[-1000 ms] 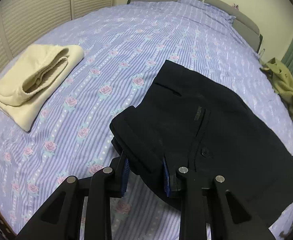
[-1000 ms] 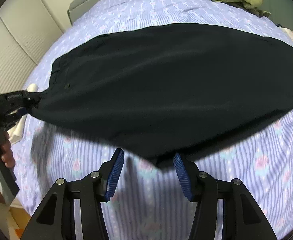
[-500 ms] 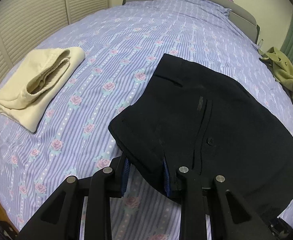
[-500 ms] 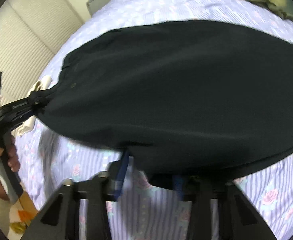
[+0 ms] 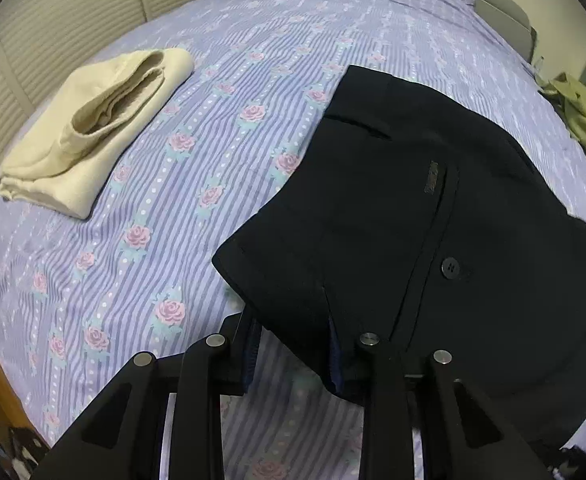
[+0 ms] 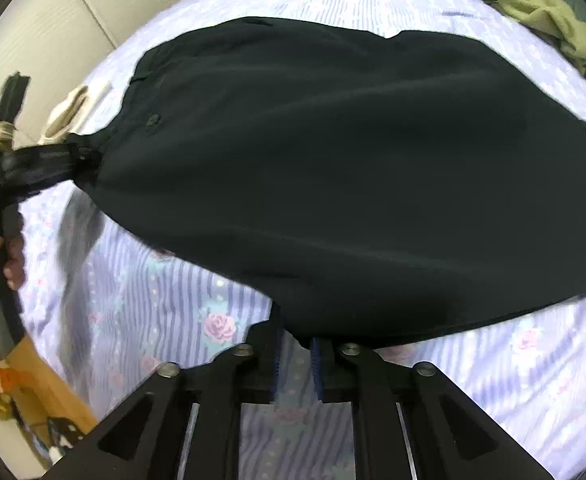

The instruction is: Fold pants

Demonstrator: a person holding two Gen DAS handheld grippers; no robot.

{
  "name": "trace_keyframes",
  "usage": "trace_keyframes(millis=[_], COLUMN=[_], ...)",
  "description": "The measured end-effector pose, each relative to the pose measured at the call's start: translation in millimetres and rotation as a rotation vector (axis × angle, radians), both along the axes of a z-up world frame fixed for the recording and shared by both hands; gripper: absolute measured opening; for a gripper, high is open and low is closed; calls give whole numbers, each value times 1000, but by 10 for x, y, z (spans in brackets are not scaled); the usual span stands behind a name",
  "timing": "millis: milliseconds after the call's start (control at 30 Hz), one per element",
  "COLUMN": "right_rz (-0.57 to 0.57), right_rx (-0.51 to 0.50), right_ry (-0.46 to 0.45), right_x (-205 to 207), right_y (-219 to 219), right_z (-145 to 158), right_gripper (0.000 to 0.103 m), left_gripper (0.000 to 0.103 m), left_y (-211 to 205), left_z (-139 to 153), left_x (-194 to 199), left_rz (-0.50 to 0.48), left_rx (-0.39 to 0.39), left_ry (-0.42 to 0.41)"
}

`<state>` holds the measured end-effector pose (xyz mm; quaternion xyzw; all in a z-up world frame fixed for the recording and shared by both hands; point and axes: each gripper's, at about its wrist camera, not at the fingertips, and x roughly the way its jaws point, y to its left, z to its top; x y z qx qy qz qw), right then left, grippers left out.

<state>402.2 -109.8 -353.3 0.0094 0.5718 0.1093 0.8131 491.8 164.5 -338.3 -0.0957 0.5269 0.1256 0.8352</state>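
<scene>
Both claws clamped on the near edge of the pants, garment spread between them over the bed.

Right gripper (image 6: 295,354): blue-padded jaws have just been closing and now pinch the near hem of the black woven pants (image 6: 353,168); cloth sits between the pads. Left gripper (image 5: 293,354): jaws close together on the waistband corner near the black button (image 5: 450,268), seen from the right wrist as a dark clamp (image 6: 59,166) held by a person's hand (image 6: 11,256). Two grips on one edge keep the fabric taut, judged as preparation for carrying that edge across for a fold. Pants lie partly lifted on the lilac striped rose-print bedsheet (image 5: 165,208). A cream folded garment (image 5: 93,132) rests well apart; an olive crumpled garment (image 6: 541,12) lies at the far side.
</scene>
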Motion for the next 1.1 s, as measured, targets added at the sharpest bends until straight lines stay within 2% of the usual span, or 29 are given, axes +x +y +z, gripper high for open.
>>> trace_keyframes(millis=[33, 67, 100, 200, 233, 333, 400, 467, 500, 633, 667, 833, 867, 967, 1100], right_rz=[-13, -31, -55, -98, -111, -121, -137, -136, -129, -131, -145, -192, -195, -197, -194], right_rx=[-28, -53, -77, -54, -54, -53, -95, -140, -153, -166, -166, -154, -155, -150, -144], right_ry=[11, 21, 36, 53, 51, -6, -96, -227, -259, -356, -369, -324, -311, -253, -188], right_x=[-8, -46, -34, -110, -142, -170, -49, 214, 293, 964, 1085, 1648, 1726, 1893, 1918], right_y=[9, -15, 21, -55, -78, -99, -22, 47, 73, 338, 379, 424, 447, 475, 531], right_z=[26, 44, 80, 271, 383, 774, 1046, 1292, 1336, 1419, 1409, 1180, 1099, 858, 641], right_gripper=[26, 38, 45, 45, 45, 47, 67, 71, 71, 71, 71, 71, 71, 71, 71], left_gripper=[36, 47, 51, 54, 57, 72, 79, 82, 82, 78, 74, 67, 62, 62, 65], left_y=[25, 36, 31, -65, -77, 52, 150, 246, 279, 425, 457, 519, 507, 523, 592], left_z=[10, 21, 55, 268, 390, 798, 951, 1002, 989, 852, 805, 416, 324, 27, -236], left_x=[-3, -15, -39, -191, -259, -335, -220, 23, 182, 850, 1009, 1637, 1709, 1903, 1933], left_rz=[13, 31, 47, -34, -77, -157, -204, -275, -298, -366, -384, -467, -480, -486, -445], left_rx=[-10, 6, 39, 154, 176, 155, 140, 100, 67, -144, -172, -262, -269, -311, -446], left_ry=[6, 22, 49, 44, 23, -84, -138, -174, -179, -177, -175, -94, -61, 12, 62])
